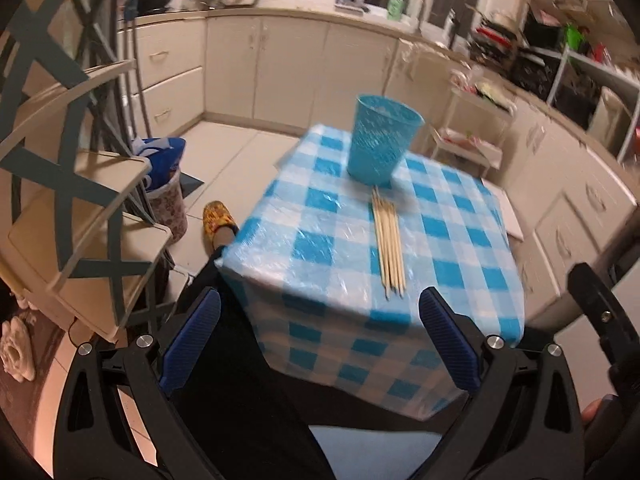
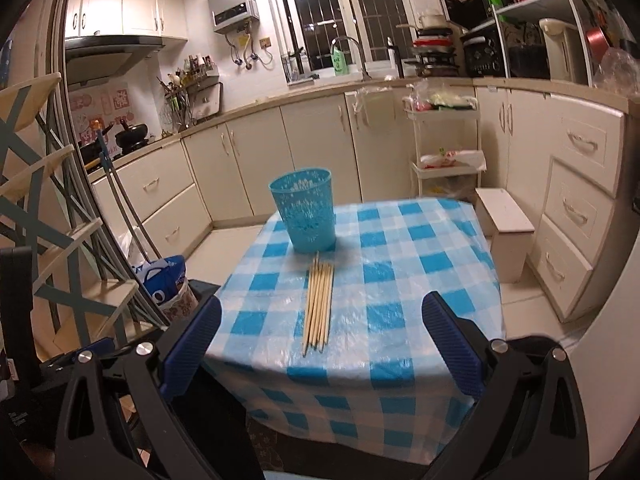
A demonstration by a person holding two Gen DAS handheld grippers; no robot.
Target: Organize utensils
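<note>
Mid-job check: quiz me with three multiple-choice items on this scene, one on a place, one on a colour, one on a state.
1. Where do the thin wooden sticks lie?
A. inside the cup
B. flat on the checked tablecloth, just in front of the cup
C. on the floor

2. What colour is the perforated plastic cup?
A. turquoise blue
B. red
C. white

3. How is the right gripper?
A. shut on a stick
B. shut, empty
C. open, empty

Key: 1 B, the bundle lies on the cloth below the cup's base. 2 A, its mesh wall is turquoise. 3 C, its blue pads stand wide apart with nothing between.
</note>
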